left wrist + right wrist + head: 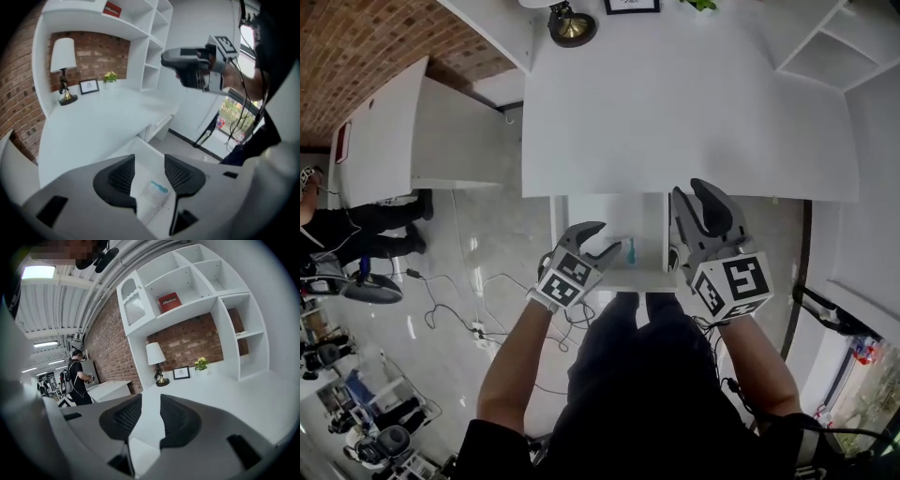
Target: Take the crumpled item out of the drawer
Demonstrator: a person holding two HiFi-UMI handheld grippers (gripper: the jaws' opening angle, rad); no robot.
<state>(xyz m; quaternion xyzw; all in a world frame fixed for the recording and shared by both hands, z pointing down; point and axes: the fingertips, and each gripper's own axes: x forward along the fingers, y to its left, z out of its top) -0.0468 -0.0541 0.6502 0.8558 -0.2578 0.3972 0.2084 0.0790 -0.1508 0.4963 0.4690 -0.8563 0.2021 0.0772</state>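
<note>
Inside the open drawer [628, 277], the left gripper view shows the crumpled item [153, 193] beneath the wide, empty left claw [149, 171]. The right claw [150, 413], also wide, sees only tabletop [225, 399]. The item's edges are blurred.

White desk [675, 112], red-brown brick wall [366, 47], white drawer [600, 211], white teal-marked item [150, 197], grey left gripper [607, 237] and right gripper [689, 190] with black-and-white square markers.

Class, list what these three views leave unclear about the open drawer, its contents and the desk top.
- Drawer, head view: its sides sit behind the left gripper and right gripper.
- White item with teal mark, left gripper view: blurred; crumpled or not, cannot tell.
- Lamp, head view: shade cut by the top edge.
- Red box, right gripper view: print too small to read.
</note>
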